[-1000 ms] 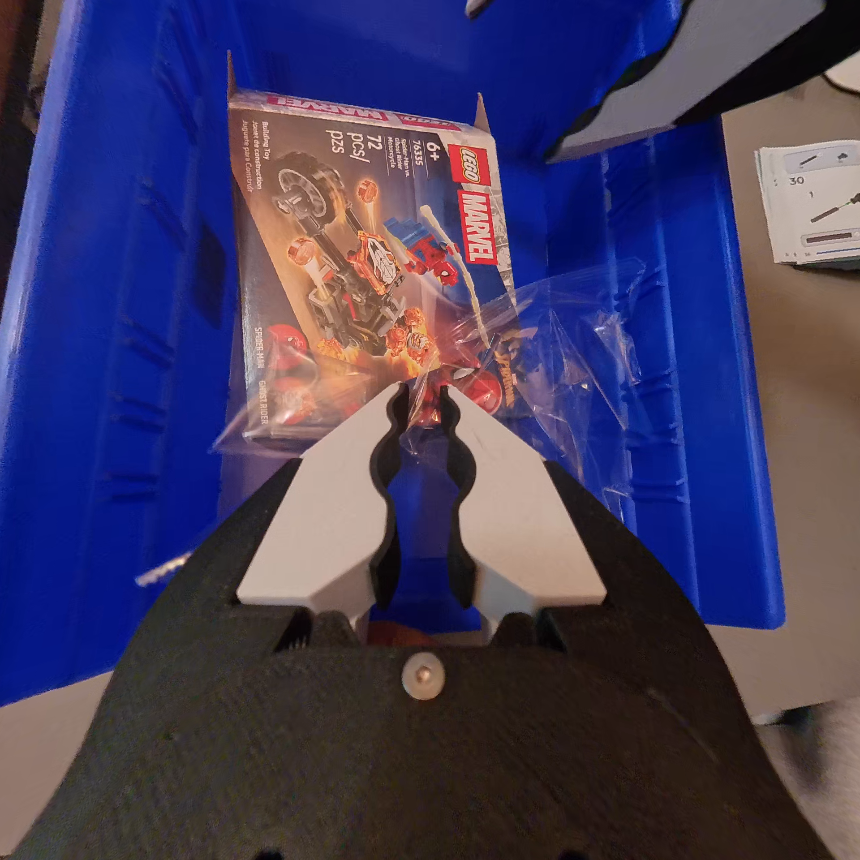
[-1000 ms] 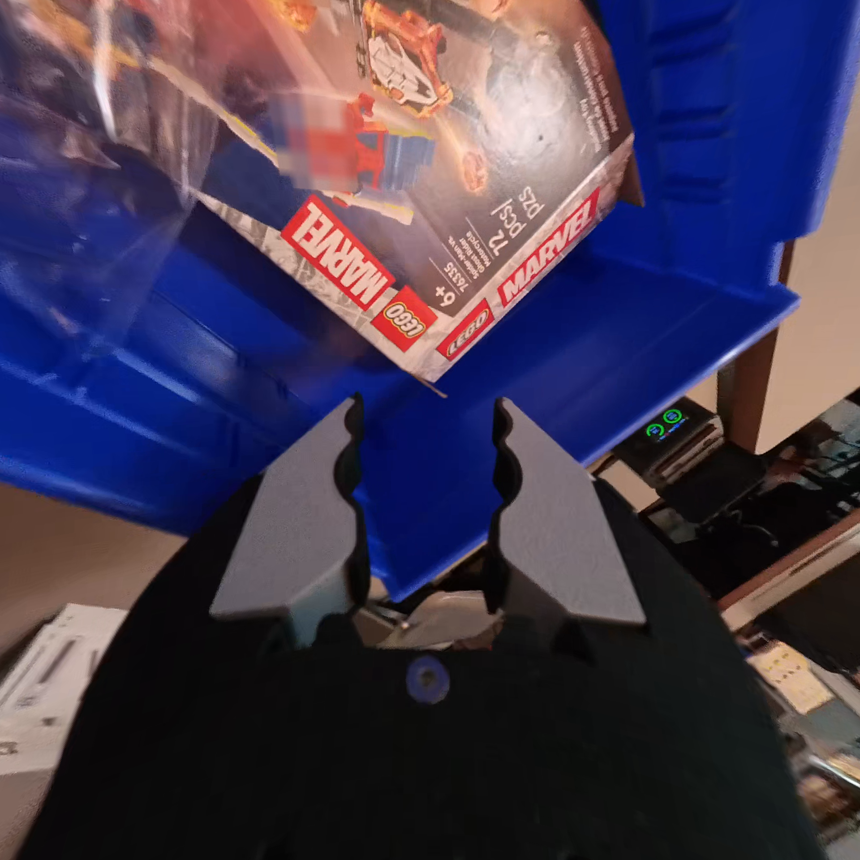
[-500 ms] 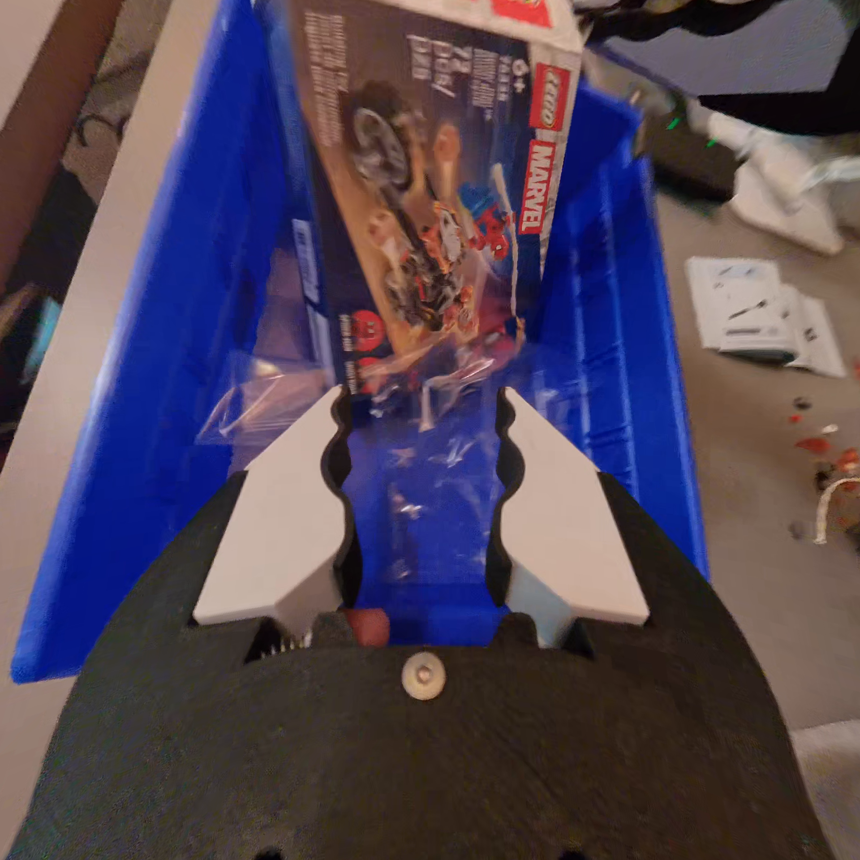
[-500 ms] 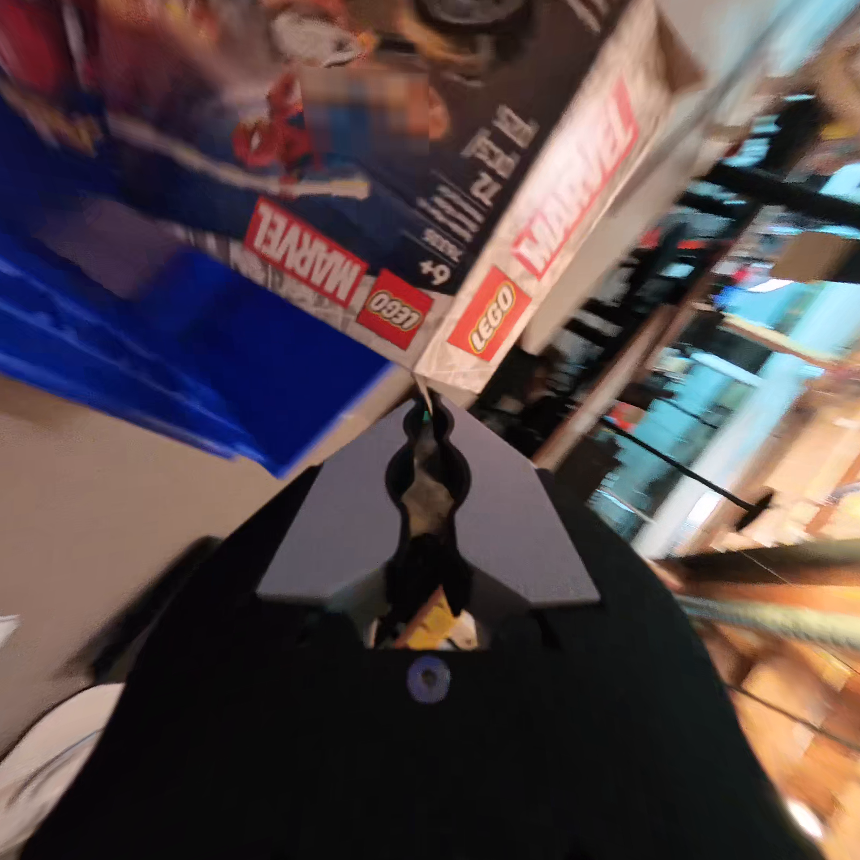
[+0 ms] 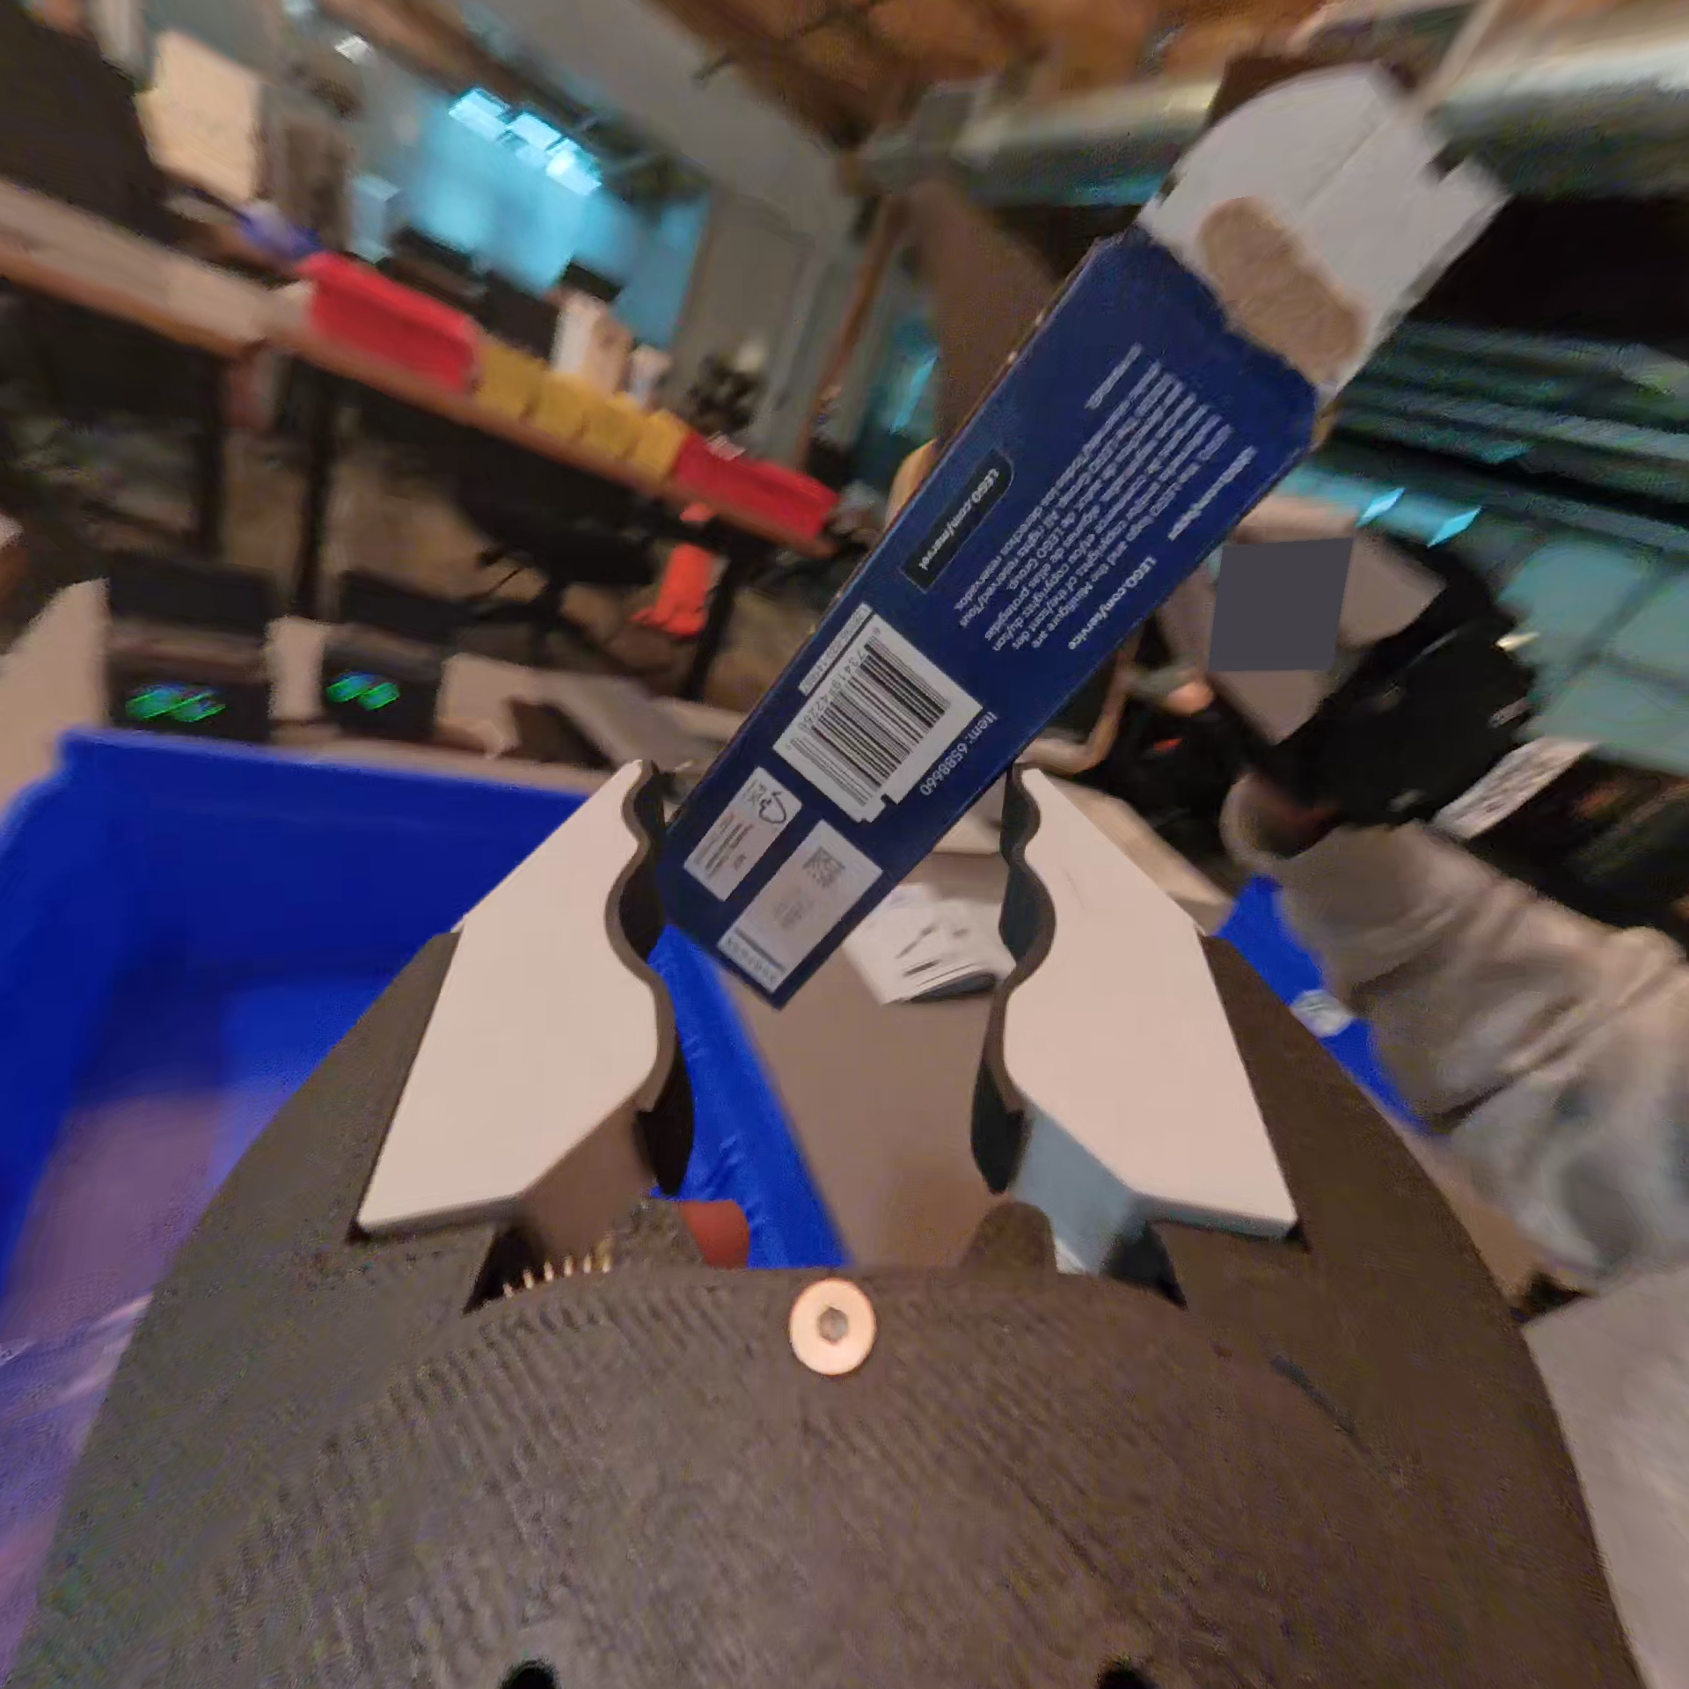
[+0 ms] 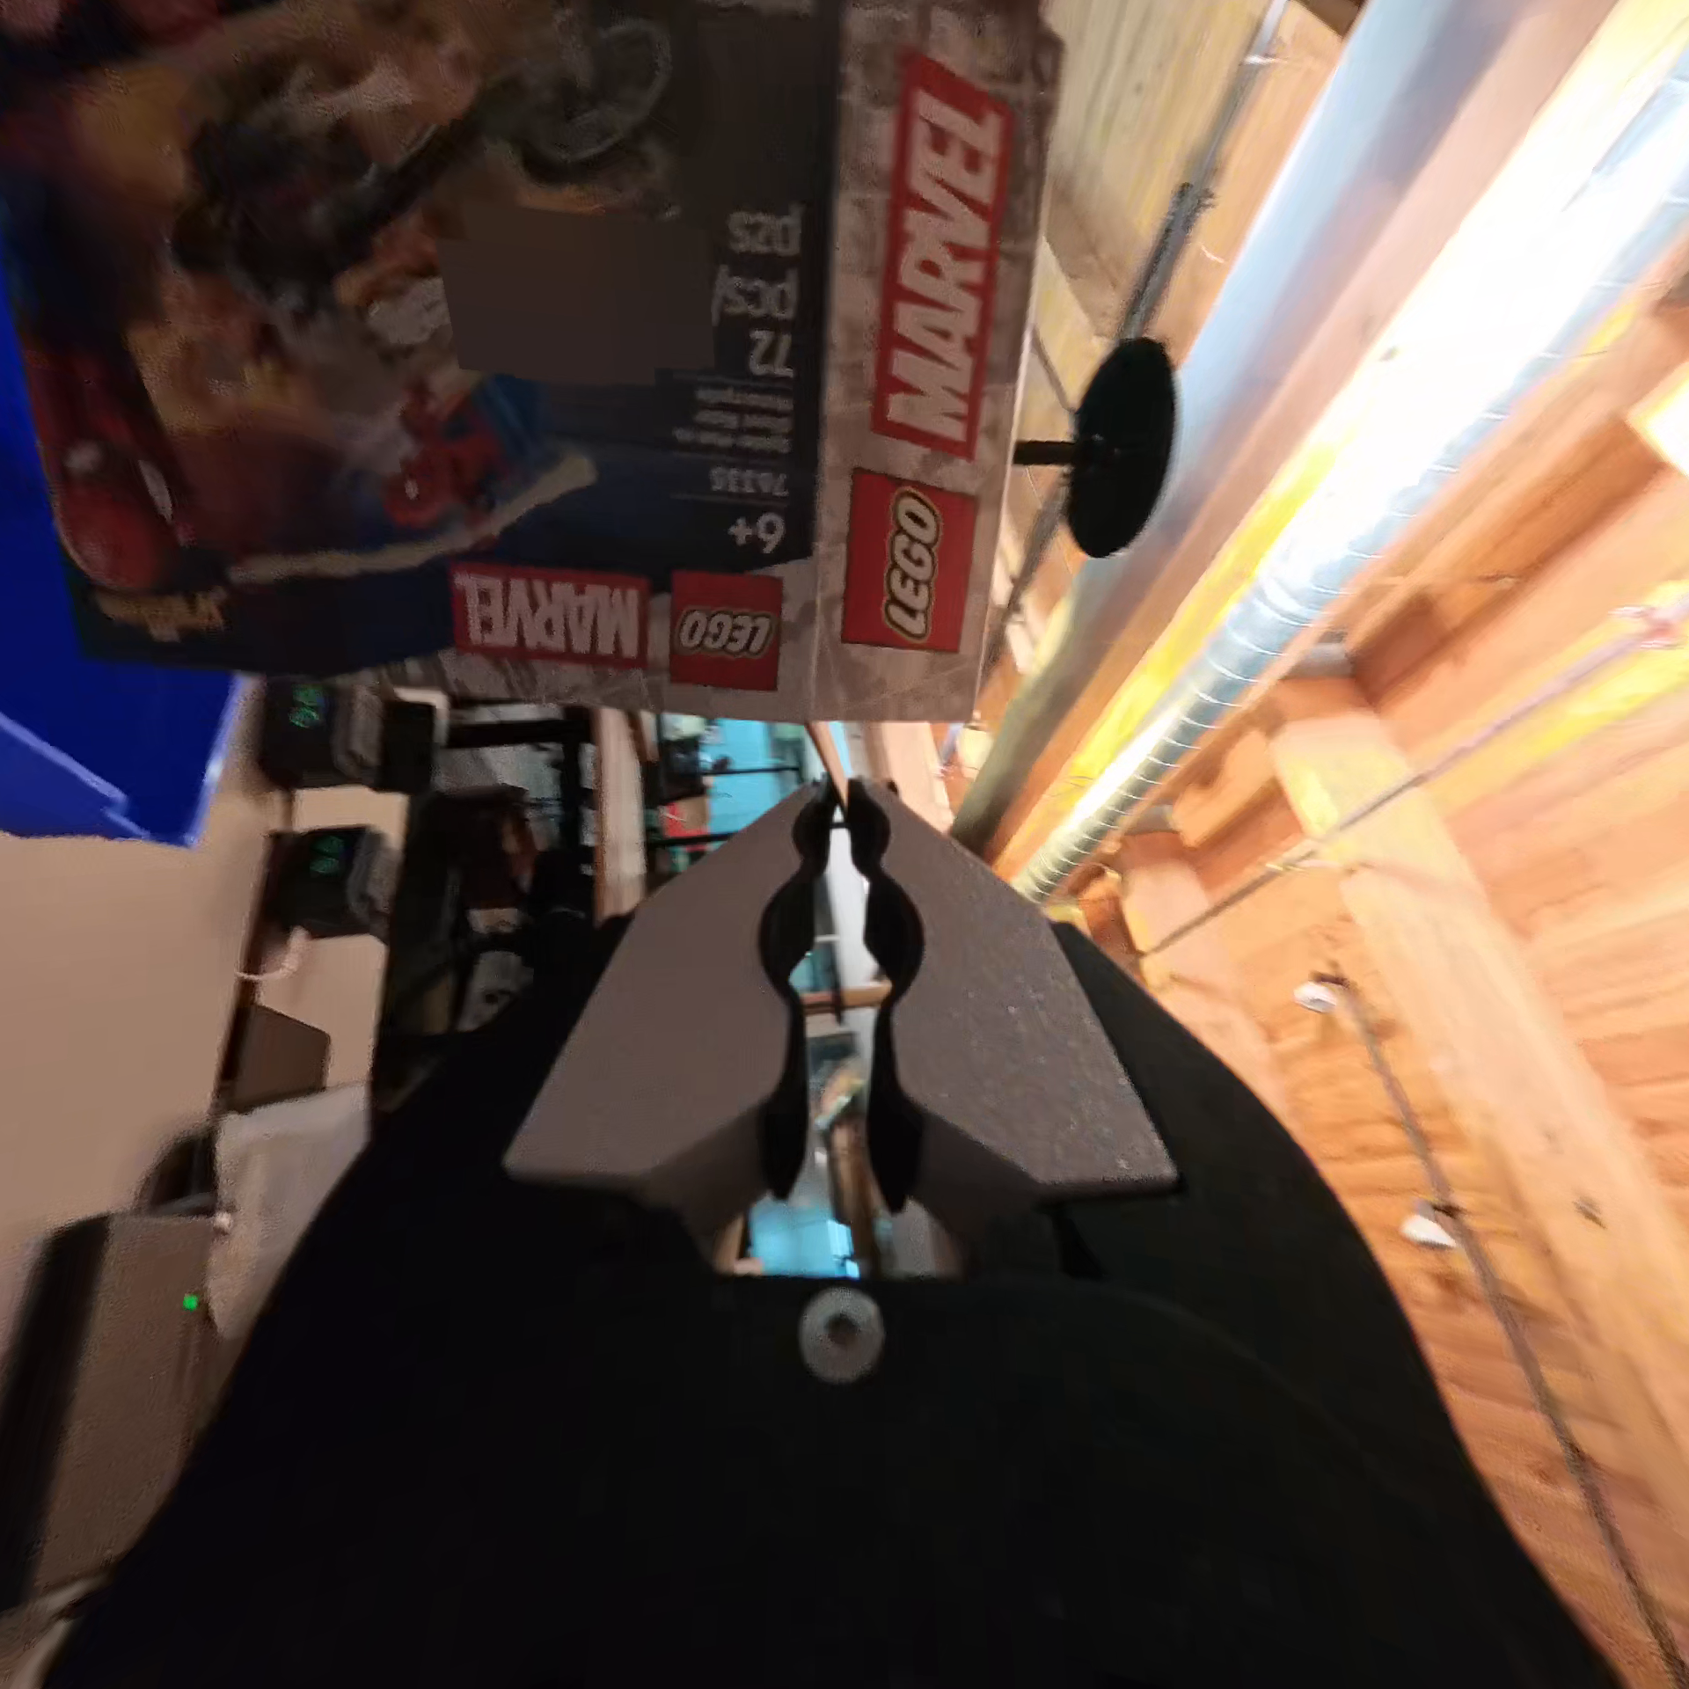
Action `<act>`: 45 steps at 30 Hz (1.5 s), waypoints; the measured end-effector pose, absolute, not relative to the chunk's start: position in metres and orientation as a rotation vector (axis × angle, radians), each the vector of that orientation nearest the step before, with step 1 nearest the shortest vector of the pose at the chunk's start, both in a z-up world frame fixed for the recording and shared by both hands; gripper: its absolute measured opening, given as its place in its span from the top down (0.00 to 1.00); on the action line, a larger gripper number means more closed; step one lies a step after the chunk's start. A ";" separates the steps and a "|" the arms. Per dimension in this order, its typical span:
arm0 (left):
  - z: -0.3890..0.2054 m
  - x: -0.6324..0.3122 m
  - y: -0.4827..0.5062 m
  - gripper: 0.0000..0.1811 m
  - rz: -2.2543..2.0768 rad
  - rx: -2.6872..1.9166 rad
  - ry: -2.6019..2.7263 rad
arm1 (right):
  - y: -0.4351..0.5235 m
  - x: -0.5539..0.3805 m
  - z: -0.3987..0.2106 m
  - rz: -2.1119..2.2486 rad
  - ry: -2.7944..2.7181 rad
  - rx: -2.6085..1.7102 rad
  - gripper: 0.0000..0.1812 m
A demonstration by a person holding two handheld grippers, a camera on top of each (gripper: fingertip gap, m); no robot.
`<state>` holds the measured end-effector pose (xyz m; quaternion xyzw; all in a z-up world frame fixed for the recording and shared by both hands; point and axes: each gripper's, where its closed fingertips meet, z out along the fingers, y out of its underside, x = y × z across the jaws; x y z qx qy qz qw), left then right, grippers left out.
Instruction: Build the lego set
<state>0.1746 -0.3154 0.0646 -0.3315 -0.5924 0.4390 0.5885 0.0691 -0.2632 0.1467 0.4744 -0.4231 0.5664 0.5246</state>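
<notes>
The box [image 5: 960,640] hung tilted in the air above the blue bin [image 5: 228,914], its barcode side toward the left tool [image 5: 827,804], whose jaws stood spread around its lower corner, contact unclear. The right tool [image 6: 839,793] was pressed nearly together; whether it pinched the box's flap could not be told. To empty it well, the open end should probably tip over the bench [image 5: 877,1097], slowly. Blur hid the box's contents and opening.
</notes>
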 end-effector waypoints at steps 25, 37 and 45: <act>0.067 0.086 -0.141 0.66 1.115 -1.481 -0.842 | -0.098 0.037 0.089 1.595 -1.457 0.853 0.95; 0.042 0.075 -0.121 0.66 1.298 -1.673 -0.663 | -0.066 0.029 0.085 1.971 -2.105 0.657 0.59; 0.037 0.073 -0.102 0.66 1.338 -1.759 -0.574 | -0.064 0.063 0.066 1.829 -2.271 0.877 0.68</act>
